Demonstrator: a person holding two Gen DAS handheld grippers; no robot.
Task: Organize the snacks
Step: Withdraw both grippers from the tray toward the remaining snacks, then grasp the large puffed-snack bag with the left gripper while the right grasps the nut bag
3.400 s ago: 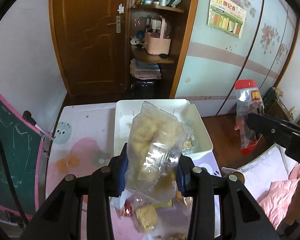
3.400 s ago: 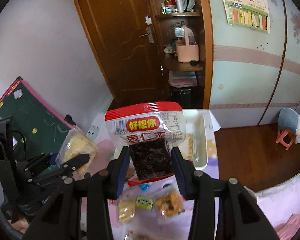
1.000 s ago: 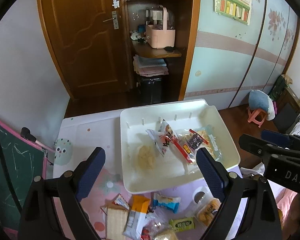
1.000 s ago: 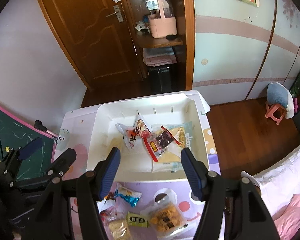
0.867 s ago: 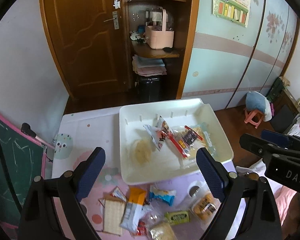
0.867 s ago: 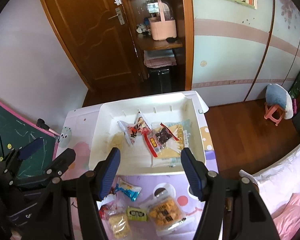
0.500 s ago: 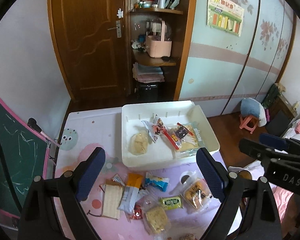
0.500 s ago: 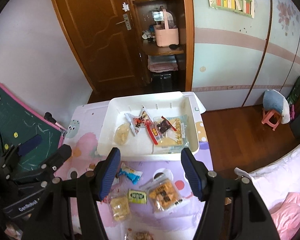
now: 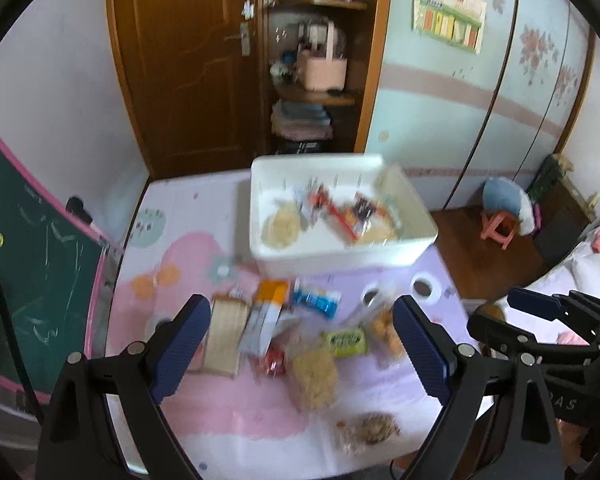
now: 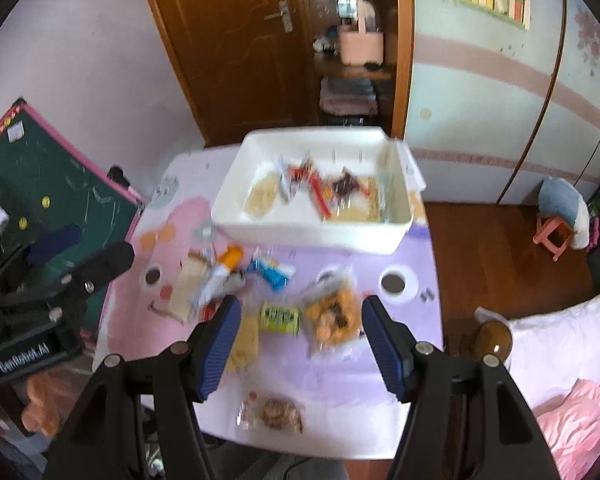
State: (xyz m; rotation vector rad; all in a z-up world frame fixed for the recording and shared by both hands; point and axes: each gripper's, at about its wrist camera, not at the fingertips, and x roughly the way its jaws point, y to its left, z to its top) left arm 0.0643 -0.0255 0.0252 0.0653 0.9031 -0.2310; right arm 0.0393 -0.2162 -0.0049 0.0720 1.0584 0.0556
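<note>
in the left wrist view the left gripper [image 9: 300,336] hangs above the table [image 9: 180,216] with its jaws spread wide and nothing between them; below it lie a tan cracker pack [image 9: 225,334], an orange and white packet [image 9: 266,316], a blue packet [image 9: 316,300], a green packet [image 9: 345,342] and a pale puffed snack bag [image 9: 314,378], all loose on the cloth and close together, while the white bin [image 9: 340,256] sits beyond them with several snacks already inside. in the right wrist view the right gripper [image 10: 300,344] is also open and empty, jaws partly spread, over the green packet [image 10: 280,317] and a clear bag of orange snacks [image 10: 334,316]; a small brown snack bag [image 10: 278,414] lies alone nearer the table's front edge. the step in hand looks like choosing the next items, so each gripper would do best to come straight down on one separate packet, pinch it across its narrow width, and lift clear before carrying it to the bin.
</note>
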